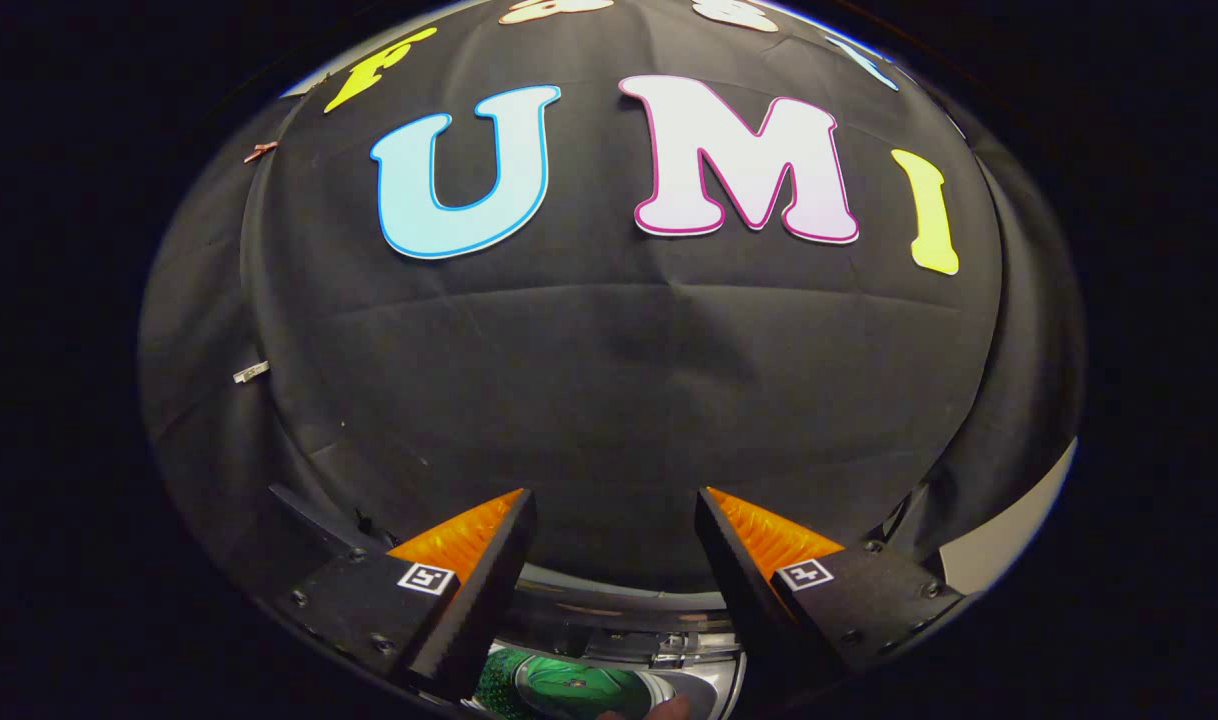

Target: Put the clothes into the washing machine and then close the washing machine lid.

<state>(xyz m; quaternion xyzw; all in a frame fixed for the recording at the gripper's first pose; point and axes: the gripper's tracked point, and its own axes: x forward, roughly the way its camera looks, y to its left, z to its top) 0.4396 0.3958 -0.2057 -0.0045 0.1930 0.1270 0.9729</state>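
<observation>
Before black cloth wall (609, 380), parted fingers (489, 570).

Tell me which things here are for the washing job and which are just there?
For the job:
- washing machine, its rim low between the fingers
- green clothes below that rim
- gripper, open, holding nothing

Just there:
- black cloth wall beyond the fingers
- small clip on that cloth

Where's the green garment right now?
In the gripper view, the green garment lies low between the open tongs, just below the washing machine's curved rim.
</observation>
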